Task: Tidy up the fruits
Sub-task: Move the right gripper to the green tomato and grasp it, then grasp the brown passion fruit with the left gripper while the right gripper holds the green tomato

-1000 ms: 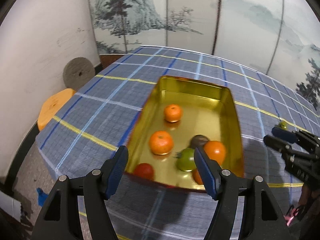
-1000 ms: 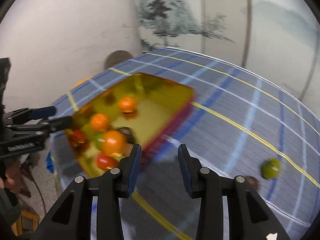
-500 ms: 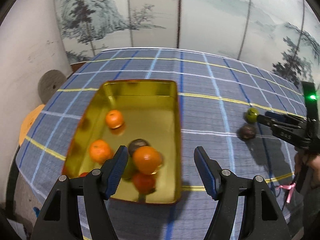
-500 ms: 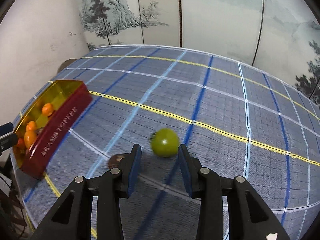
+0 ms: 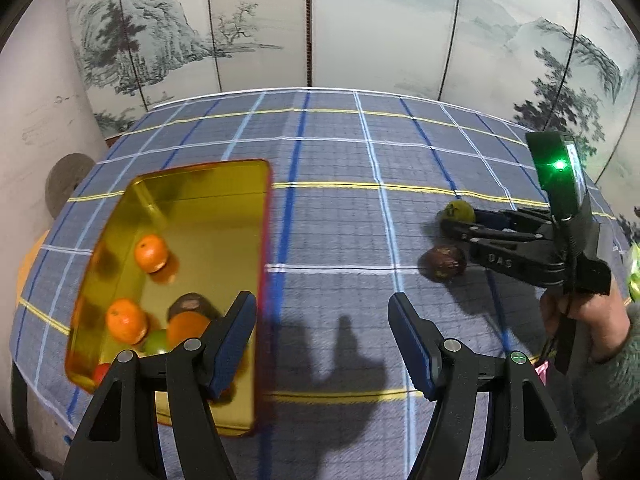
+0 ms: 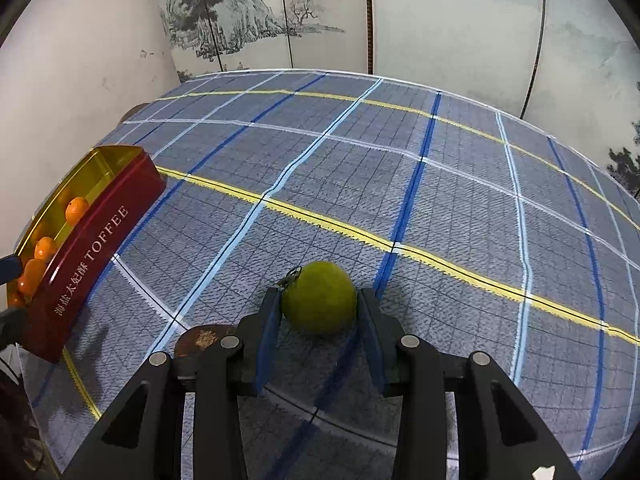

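Note:
A green fruit (image 6: 320,298) lies on the plaid tablecloth between the open jaws of my right gripper (image 6: 318,320); whether the pads touch it I cannot tell. It also shows in the left wrist view (image 5: 459,211), with the right gripper (image 5: 452,222) around it. A dark brown fruit (image 5: 442,263) lies just beside it, partly hidden under the right gripper's left finger (image 6: 202,338). A gold tin with red sides (image 5: 208,208) holds several oranges, a green, a red and a dark fruit. My left gripper (image 5: 322,344) is open and empty, above the tin's right edge.
The tin reads TOFFEE on its side (image 6: 96,248) at the table's left. The plaid tablecloth (image 6: 440,200) covers the table. A painted folding screen (image 5: 360,28) stands behind; an orange stool (image 5: 30,256) is off the left edge.
The right gripper swung away from the tin to the green fruit and came around it. The left gripper turned right, so the tin shifted left in its view.

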A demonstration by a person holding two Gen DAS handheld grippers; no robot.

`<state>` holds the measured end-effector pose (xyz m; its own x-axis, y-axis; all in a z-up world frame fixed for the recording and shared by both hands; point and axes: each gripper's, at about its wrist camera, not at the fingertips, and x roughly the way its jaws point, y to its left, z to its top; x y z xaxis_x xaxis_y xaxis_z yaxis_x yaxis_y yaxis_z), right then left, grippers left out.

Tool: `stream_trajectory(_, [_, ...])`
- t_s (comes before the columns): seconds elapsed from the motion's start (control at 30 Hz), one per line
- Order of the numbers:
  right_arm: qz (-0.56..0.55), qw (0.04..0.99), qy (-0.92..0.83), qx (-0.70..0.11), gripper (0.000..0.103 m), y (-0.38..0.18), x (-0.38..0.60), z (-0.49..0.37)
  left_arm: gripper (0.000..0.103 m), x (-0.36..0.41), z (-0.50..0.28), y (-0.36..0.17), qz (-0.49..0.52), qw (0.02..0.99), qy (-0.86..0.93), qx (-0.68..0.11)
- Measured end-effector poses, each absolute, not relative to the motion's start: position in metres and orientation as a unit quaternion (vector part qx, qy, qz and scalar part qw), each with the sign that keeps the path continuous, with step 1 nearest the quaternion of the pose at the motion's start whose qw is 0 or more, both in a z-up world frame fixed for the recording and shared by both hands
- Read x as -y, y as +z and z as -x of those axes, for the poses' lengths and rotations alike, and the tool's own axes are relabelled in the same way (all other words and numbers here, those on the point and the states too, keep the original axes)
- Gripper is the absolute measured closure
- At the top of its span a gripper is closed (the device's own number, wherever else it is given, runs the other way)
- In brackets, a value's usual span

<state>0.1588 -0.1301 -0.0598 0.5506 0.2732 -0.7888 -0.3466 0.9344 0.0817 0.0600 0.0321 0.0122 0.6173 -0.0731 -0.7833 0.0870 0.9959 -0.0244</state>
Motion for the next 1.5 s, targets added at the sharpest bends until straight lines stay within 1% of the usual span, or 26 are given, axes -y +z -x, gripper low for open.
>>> stream_trajectory(0.33, [0.042, 0.887, 0.162, -0.43, 0.069, -0.063, 0.138, -0.151, 0.034, -0.004, -0.072, 0.001, -0.004, 0.895, -0.074, -0.439])
stream_trajectory(0.87, [0.016, 0.904, 0.053, -0.424, 0.069, -0.065, 0.221, -0.118, 0.034, 0.039, -0.097, -0.023, 0.001, 0.884, -0.113, -0.454])
stream_trajectory(1.27, [0.013, 0.904, 0.041, -0.425, 0.069, -0.065, 0.229, -0.115, 0.034, 0.064, -0.124, -0.04, 0.008, 0.87, -0.122, -0.478])
stream_trajectory(1.37, [0.007, 0.904, 0.044, -0.425, 0.068, -0.065, 0.23, -0.115, 0.038, 0.065, -0.129, -0.043, 0.016, 0.867, -0.126, -0.482])
stream_trajectory(1.43, [0.003, 0.904, 0.045, -0.426, 0.068, -0.066, 0.231, -0.115, 0.043, 0.065, -0.13, -0.043, 0.019, 0.867, -0.131, -0.48])
stream_trajectory(1.5, [0.002, 0.903, 0.044, -0.428, 0.068, -0.066, 0.231, -0.116, 0.052, 0.067, -0.13, -0.045, 0.012, 0.868, -0.133, -0.478])
